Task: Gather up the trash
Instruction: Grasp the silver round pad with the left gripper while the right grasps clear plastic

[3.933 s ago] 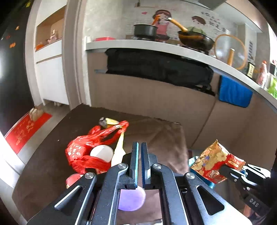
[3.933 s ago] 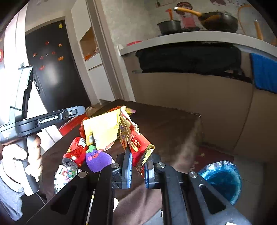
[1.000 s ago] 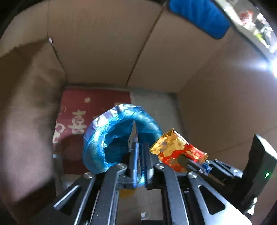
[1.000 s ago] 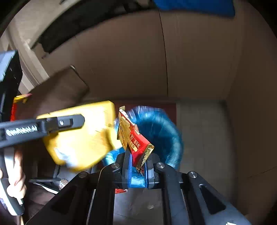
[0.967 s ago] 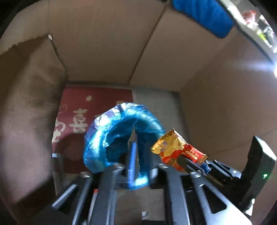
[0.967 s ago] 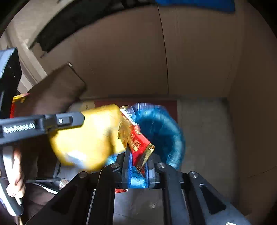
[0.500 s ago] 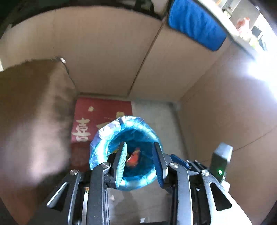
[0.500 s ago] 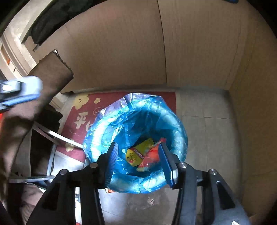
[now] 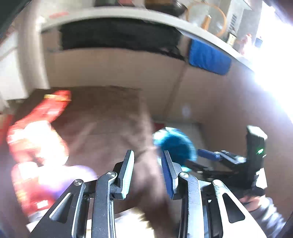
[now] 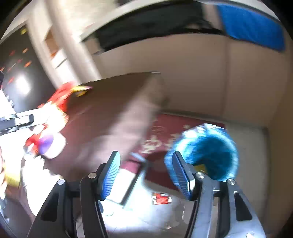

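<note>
Both views are blurred by motion. My left gripper is open and empty above the brown table. My right gripper is open and empty, to the left of the blue-lined trash bin on the floor; something yellow shows inside it. The bin also shows in the left wrist view, with the right gripper beside it. Trash lies at the table's left: a red bag, a red can and a purple piece. In the right wrist view the red bag and purple piece show there too.
A red floor mat lies by the bin. Cardboard walls stand behind, with a blue cloth hanging from the counter. A small red scrap lies on the floor. A dark fridge stands at the left.
Both grippers opened and dropped their wrappers into the bin. Both have since swung up and left, away from the bin and back toward the table.
</note>
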Demonstrator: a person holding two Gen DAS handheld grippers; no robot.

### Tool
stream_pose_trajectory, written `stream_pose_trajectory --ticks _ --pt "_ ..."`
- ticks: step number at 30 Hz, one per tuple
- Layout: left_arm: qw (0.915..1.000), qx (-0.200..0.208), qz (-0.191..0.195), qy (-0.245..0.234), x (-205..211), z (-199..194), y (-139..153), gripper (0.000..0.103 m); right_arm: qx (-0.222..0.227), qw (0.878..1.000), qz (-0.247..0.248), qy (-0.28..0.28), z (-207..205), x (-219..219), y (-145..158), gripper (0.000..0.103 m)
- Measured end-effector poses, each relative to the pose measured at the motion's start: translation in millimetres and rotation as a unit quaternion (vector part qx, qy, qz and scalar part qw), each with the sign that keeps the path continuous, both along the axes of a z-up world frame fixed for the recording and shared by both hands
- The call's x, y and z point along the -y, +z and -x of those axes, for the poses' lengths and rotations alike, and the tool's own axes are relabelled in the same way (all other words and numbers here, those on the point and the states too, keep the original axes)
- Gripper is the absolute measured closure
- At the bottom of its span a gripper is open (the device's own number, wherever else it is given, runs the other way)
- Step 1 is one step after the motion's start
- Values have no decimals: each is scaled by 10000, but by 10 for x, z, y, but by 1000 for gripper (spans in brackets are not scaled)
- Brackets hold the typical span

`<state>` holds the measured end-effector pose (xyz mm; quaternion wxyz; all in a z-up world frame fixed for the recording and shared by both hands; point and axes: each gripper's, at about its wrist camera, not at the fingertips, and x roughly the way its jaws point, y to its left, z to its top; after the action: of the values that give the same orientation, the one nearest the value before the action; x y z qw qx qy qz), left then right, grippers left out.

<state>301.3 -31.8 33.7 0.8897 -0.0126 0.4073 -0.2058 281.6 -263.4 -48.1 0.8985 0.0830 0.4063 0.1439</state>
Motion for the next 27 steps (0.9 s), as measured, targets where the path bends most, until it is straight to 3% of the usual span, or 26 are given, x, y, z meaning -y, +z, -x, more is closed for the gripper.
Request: stream_pose_trajectory --ticks 4,7,10,15,19,22,24,27 --pt "9974 334 -246 584 -671 294 20 62 71 9982 34 597 95 -535 178 46" --pt "9950 141 -87 989 -1136 481 -78 61 -11 9950 48 996 164 -884 200 46" --pt "9942 -158 233 1041 -1379 682 -206 60 -195 9899 -181 1390 276 -1131 133 46" --pt "9928 -784 446 787 -1315 1078 -596 58 -286 9857 125 1658 539 -1400 -46 46" --pt "9830 -1432 928 676 -1204 1274 -869 58 -284 9867 133 1594 741 -1299 -81 46" --pt "9799 -1384 897 1120 -1210 1359 -966 58 -241 9867 58 1609 898 -1208 -67 46" --pt "9786 -1233 772 1456 -1176 1368 -1028 57 -195 9870 341 1560 992 -1176 -94 46" --pt "9741 -1237 1059 1569 -1148 1325 -1088 54 -178 9879 482 1467 1053 -1140 -160 46"
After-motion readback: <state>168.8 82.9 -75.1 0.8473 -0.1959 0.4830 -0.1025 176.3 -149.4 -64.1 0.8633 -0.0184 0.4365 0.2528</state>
